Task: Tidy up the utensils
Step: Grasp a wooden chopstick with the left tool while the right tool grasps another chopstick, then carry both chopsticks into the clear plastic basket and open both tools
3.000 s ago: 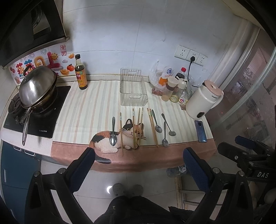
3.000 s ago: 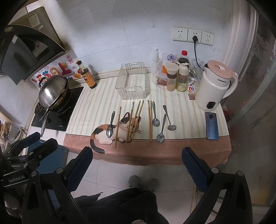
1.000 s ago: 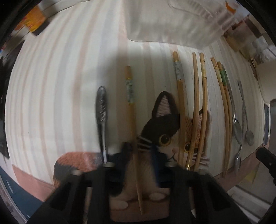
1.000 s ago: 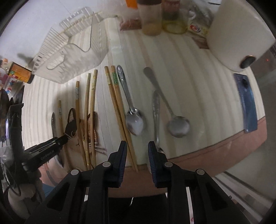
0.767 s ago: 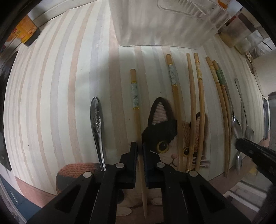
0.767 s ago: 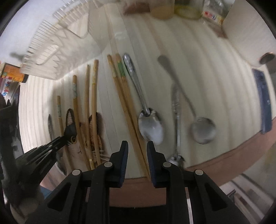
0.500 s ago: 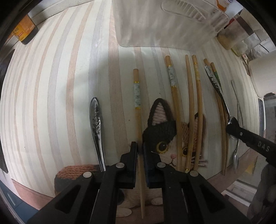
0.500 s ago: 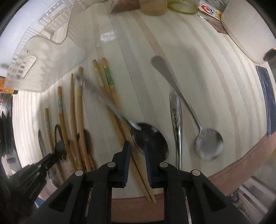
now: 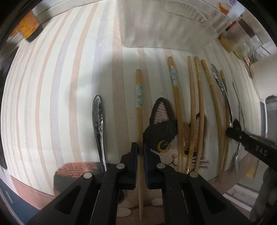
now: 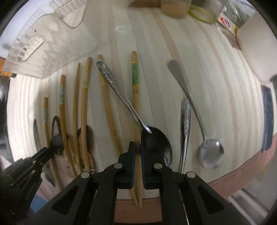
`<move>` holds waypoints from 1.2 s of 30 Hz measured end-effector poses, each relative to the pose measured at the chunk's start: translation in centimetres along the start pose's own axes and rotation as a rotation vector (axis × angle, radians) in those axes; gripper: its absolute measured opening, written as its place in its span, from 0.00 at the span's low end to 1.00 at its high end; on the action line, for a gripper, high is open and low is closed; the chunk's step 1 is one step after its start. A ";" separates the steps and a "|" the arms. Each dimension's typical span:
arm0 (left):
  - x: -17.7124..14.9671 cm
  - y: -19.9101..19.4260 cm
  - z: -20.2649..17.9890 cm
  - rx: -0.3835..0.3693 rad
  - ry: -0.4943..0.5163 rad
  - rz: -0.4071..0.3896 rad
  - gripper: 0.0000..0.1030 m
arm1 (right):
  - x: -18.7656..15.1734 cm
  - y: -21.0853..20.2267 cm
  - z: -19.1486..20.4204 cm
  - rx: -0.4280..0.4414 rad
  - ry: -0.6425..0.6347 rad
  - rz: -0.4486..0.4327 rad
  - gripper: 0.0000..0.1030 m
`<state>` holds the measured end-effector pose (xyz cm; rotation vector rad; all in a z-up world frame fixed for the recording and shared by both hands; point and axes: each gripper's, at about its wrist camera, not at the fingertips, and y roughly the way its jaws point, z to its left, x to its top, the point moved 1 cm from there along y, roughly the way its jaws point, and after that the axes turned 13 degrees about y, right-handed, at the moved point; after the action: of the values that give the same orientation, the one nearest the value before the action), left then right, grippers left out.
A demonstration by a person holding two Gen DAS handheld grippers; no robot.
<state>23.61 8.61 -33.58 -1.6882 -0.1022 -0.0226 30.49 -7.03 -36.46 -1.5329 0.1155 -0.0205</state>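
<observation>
My left gripper [image 9: 140, 148] is shut on a wooden chopstick with a grey band [image 9: 139, 107], which lies over the cat-pattern mat [image 9: 164, 136]. A metal spoon [image 9: 98, 121] lies just left of it. My right gripper [image 10: 138, 147] is shut on a wooden chopstick with a green band [image 10: 135, 90]; a spoon [image 10: 121, 93] rests tilted across it, its bowl dark beside the right finger. Several more chopsticks [image 10: 84, 103] lie in a row between the two grippers. Two more spoons [image 10: 206, 138] lie to the right. A clear plastic basket [image 10: 46, 39] stands behind the row.
Jars and bottles [image 10: 174, 8] stand at the back right, next to a white kettle [image 10: 259, 43]. A blue phone [image 10: 267, 119] lies at the right, near the counter's front edge [image 10: 242, 174]. A dark sauce bottle [image 9: 29, 29] lies at the far left.
The right gripper has closed on the green-banded chopstick and shifted it to the right, away from its neighbour; the spoon now lies across it. The left gripper stays shut on its chopstick.
</observation>
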 end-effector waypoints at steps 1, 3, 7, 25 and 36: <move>-0.2 -0.1 0.2 0.002 -0.011 -0.003 0.04 | 0.0 -0.2 -0.5 0.011 0.007 0.006 0.06; -0.6 -0.1 0.7 -0.001 -0.029 0.000 0.04 | -0.4 -0.5 -1.0 0.032 -0.001 0.028 0.06; -1.2 0.2 1.4 -0.025 -0.073 0.000 0.06 | -1.2 -0.8 -0.5 -0.036 -0.066 0.020 0.06; -2.1 -7.4 1.6 0.067 -0.106 -0.105 0.04 | -4.5 -8.3 3.0 0.125 -0.084 0.020 0.06; -2.9 -15.7 2.7 0.112 -0.166 -0.257 0.04 | -2.0 -14.9 0.1 0.274 -0.100 -0.058 0.06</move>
<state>19.35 12.98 -18.55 -1.5536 -0.4373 -0.0682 29.44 -7.31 -21.43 -1.2610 -0.0114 -0.0050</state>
